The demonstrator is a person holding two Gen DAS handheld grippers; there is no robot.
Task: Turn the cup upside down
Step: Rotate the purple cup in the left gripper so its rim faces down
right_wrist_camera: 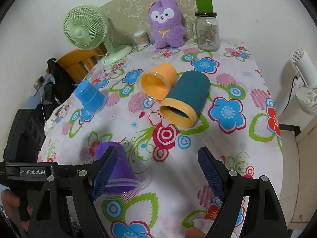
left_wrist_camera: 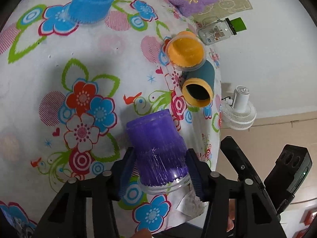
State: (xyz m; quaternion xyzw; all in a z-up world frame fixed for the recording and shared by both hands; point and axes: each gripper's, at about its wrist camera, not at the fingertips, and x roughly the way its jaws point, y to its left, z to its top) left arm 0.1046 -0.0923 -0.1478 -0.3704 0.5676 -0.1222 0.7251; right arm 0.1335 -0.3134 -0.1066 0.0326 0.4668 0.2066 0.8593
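My left gripper (left_wrist_camera: 161,170) is shut on a purple plastic cup (left_wrist_camera: 158,148), fingers on its two sides near the clear rim. In the right wrist view the purple cup (right_wrist_camera: 118,168) stands upside down on the flowered tablecloth (right_wrist_camera: 227,148), rim down. My right gripper (right_wrist_camera: 156,174) is open and empty, just right of that cup. An orange cup (right_wrist_camera: 158,81) and a teal cup with a yellow rim (right_wrist_camera: 186,101) lie on their sides mid-table, touching. A blue cup (right_wrist_camera: 90,96) stands upside down at the left.
At the back stand a green fan (right_wrist_camera: 87,31), a purple plush toy (right_wrist_camera: 166,23), a glass jar with a green lid (right_wrist_camera: 208,31) and a small jar of cotton swabs (right_wrist_camera: 141,37). A white fan (right_wrist_camera: 305,83) is beyond the table's right edge.
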